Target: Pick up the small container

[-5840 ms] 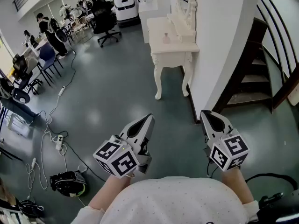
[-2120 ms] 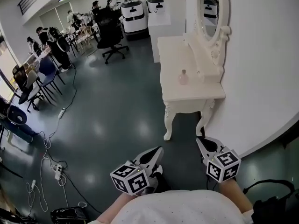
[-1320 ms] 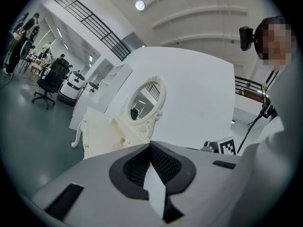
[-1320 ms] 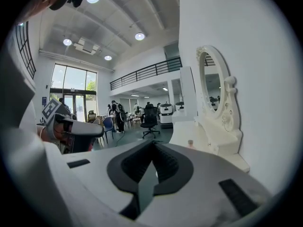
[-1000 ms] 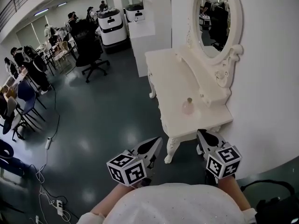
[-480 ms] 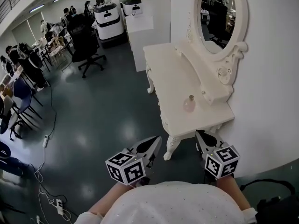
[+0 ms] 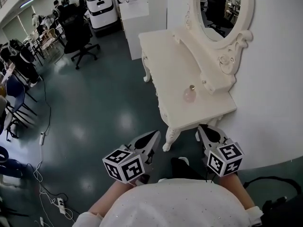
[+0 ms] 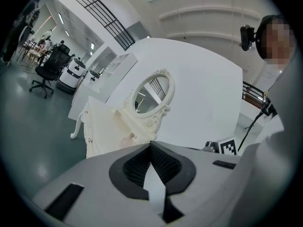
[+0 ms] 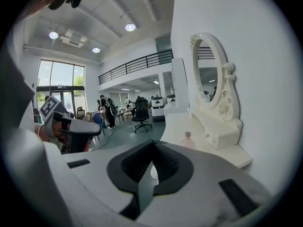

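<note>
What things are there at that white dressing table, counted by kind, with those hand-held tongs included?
Dressing table: 1
Oval mirror: 1
Small pink bottle: 1
Tongs: 2, the left tongs and the right tongs
Total: 5

A: How do the fingers stand on the right gripper [image 9: 152,144]?
B: The fingers [image 9: 171,167] are pressed together, with nothing between them.
A: And ahead of them?
B: A pinkish small container [image 9: 188,139] with a narrow neck stands upright on the white surface [image 9: 176,124], beyond the fingertips and slightly right, apart from them. An oval mirror [image 9: 208,72] rises behind it.
A: To the left?
B: The left gripper [image 9: 90,128], and farther off a black office chair [image 9: 140,110].
</note>
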A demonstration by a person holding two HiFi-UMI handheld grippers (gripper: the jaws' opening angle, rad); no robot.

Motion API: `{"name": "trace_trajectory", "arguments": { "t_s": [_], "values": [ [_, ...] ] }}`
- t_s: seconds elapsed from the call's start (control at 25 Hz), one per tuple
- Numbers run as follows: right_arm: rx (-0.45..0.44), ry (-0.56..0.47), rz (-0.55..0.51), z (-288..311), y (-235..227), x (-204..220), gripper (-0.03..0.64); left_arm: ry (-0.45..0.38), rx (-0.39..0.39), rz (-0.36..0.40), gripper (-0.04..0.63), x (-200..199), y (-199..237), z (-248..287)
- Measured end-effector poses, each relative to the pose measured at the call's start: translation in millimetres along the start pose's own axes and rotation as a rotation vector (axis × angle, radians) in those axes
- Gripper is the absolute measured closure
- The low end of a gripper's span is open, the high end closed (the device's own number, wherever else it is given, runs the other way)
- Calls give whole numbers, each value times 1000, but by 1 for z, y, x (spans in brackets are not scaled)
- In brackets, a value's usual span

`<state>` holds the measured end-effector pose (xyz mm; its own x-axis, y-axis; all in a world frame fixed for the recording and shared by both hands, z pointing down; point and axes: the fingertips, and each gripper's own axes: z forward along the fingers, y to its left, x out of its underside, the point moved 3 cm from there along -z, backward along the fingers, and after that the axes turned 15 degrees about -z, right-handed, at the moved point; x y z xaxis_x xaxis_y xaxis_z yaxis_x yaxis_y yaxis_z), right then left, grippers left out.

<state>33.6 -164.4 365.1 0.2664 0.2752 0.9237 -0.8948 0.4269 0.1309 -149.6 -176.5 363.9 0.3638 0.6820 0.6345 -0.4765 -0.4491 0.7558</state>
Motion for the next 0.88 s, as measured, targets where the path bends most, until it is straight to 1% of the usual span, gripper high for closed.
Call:
{"name": "trace_trajectory", "arguments": {
  "t_s": [0.16,0.24,0.36,0.56,0.88],
  "values": [
    [48,-15,5,4,-14,-1,614,10,1,-6,595,-1,5,10],
    [57,-22,23,10,-23,-2,614,7,2,-3,595,-5,7,16],
    [47,-30,41,22,-34,-2,615,-11,-5,-3,595,-14,12,25],
    [30,-44,39,46,-54,-10,615,-28,-30,2,595,-30,20,41],
    [-24,-47,16,95,-97,-26,615,-73,-59,-8,595,-64,33,88]
  ]
}}
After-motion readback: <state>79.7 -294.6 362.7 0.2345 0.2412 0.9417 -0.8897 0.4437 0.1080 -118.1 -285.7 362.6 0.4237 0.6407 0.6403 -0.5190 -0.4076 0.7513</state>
